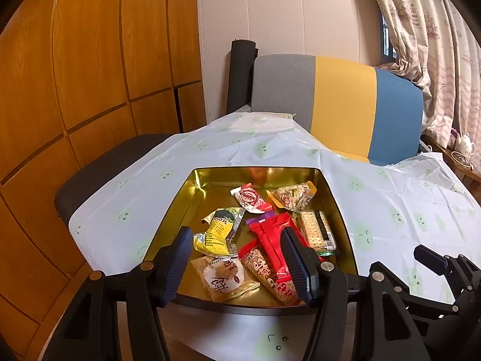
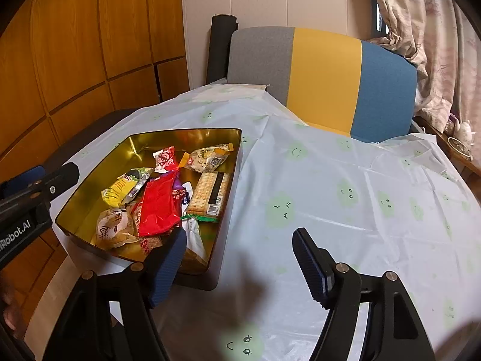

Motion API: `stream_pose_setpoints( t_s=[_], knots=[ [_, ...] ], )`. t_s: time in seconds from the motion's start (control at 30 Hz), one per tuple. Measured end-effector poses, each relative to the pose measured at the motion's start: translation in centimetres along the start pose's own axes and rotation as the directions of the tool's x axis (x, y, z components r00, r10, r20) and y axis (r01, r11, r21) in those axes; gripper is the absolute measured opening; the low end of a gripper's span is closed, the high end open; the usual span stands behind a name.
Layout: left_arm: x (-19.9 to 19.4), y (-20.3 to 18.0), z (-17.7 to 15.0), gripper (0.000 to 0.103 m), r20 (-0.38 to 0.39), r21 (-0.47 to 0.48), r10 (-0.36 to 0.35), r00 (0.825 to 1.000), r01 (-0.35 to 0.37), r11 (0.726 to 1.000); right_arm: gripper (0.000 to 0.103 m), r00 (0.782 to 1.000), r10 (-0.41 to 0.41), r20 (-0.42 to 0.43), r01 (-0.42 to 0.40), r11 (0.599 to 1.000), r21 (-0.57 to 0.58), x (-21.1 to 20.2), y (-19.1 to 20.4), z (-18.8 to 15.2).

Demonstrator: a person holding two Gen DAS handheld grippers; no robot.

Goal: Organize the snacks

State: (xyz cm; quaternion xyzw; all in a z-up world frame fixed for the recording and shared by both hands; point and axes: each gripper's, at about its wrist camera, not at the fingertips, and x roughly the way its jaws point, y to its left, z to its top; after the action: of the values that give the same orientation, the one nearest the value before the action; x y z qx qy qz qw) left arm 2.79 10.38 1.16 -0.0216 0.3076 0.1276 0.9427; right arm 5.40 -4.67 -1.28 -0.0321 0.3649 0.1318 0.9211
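Hovering open, left gripper (image 1: 237,263) and right gripper (image 2: 240,266) flank snack tin (image 2: 231,177)

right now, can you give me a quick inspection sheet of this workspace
surface: table under a pale tablecloth with green smiley faces, creased.
job's things: gold tin near the table's left edge; inside it a red packet, yellow packet, cracker pack, round biscuit packet, small red-and-white candy and an orange-trimmed packet, all loosely piled.
clutter: nothing seen on the cloth outside the tin.
grippers: left gripper open over the tin's near end, holding nothing; right gripper open beside the tin, above bare cloth.
cables: nothing seen.
surroundings: grey, yellow and blue chair back, wooden wardrobe, curtain.
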Motion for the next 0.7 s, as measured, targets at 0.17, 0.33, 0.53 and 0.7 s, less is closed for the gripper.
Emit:
stream_pose_setpoints(
  t_s=[0.17, 0.33, 0.53, 0.7],
  knots=[
    [0.00, 0.16, 0.07, 0.061, -0.006, -0.006, 0.003, 1.000, -0.003, 1.000, 0.074, 1.000, 0.002, -0.002, -0.002, 1.000, -0.003, 0.02, 0.08, 0.02],
    [-0.11, 0.26, 0.10, 0.061, -0.003, -0.008, 0.006, 1.000, -0.006, 1.000, 0.075, 1.000, 0.004, -0.005, -0.004, 1.000, -0.006, 0.08, 0.21, -0.04],
    [-0.30, 0.43, 0.18, 0.061, 0.005, -0.012, 0.007, 1.000, -0.007, 1.000, 0.076, 1.000, 0.003, -0.004, -0.003, 1.000, -0.009, 0.09, 0.29, -0.12],
    [-0.19, 0.39, 0.13, 0.061, -0.004, -0.006, 0.009, 1.000, -0.009, 1.000, 0.077, 1.000, 0.003, -0.007, -0.003, 1.000, -0.009, 0.16, 0.28, -0.18]
  ],
)
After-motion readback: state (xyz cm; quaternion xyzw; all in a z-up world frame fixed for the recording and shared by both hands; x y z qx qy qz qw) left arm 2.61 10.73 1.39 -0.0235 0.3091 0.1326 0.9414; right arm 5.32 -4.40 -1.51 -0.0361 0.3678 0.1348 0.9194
